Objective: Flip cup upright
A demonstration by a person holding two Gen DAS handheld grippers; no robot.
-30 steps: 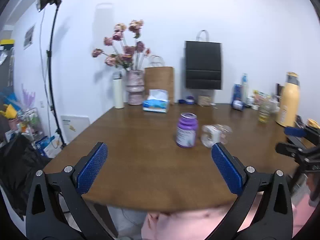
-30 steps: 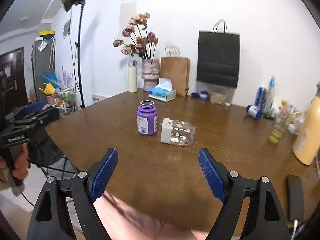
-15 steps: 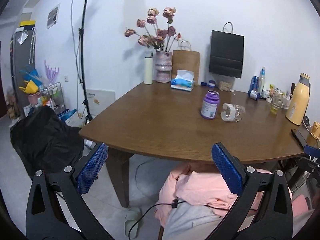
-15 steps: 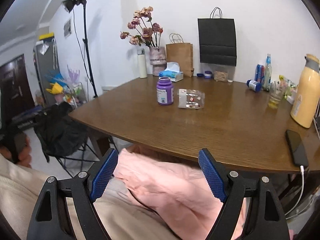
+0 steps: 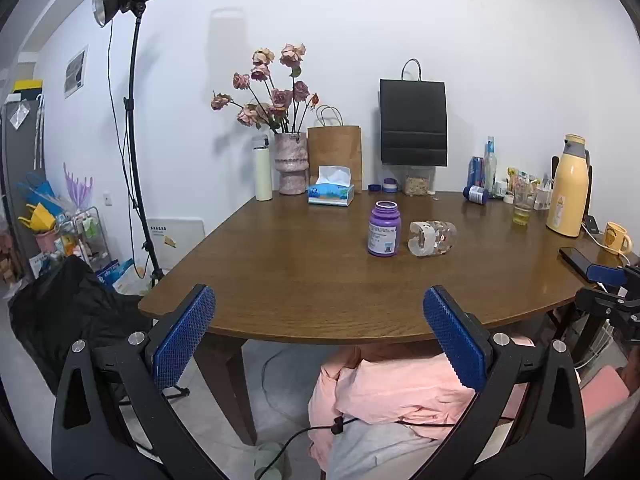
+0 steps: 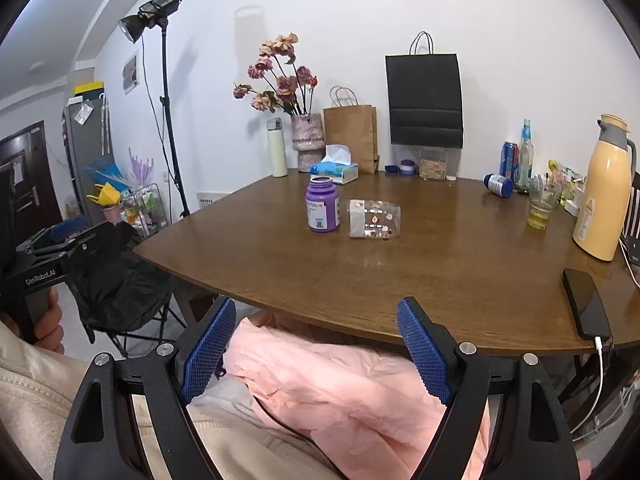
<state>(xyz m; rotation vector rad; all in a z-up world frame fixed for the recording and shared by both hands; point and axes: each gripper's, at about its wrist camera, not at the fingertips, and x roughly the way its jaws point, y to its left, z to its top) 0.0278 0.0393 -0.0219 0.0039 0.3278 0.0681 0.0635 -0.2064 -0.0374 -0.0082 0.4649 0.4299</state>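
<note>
- While both claws hang off the near edge of the table (image 5: 304, 300), over the person's lap and a pink garment (image 6: 340, 392), neither touches anything.
- Left gripper (image 5: 318, 338): its blue pads (image 5: 182, 338) stand wide apart with nothing between them. It has pulled back from where it was a second ago, when its pads sat over the tabletop close to the cup; half a second ago it was farther back and lower than now.
- Right gripper (image 6: 316, 350): likewise spread wide and empty, hanging over the lap. A second ago it was above the table edge; it has since retreated, and looks a little nearer than half a second ago.
- On the near right of the table, a black phone (image 6: 586, 304) lies flat with a white cable plugged in.
- Mid-table, the clear cup (image 5: 432, 239) lies on its side, unmoved since the earlier frames. Its printed band faces the left camera; which end is the mouth is hard to tell through the plastic.
- Just left of it, close but seemingly not touching, stands a purple jar (image 5: 384, 229), upright.
- Farther right sit a yellow thermos (image 5: 568, 186) and a glass of yellowish liquid (image 5: 523, 209).
- Along the far edge stand a tissue box (image 5: 331, 192), a vase of dried roses (image 5: 291, 162), a brown paper bag (image 5: 335, 154) and a black bag (image 5: 413, 122).
</note>
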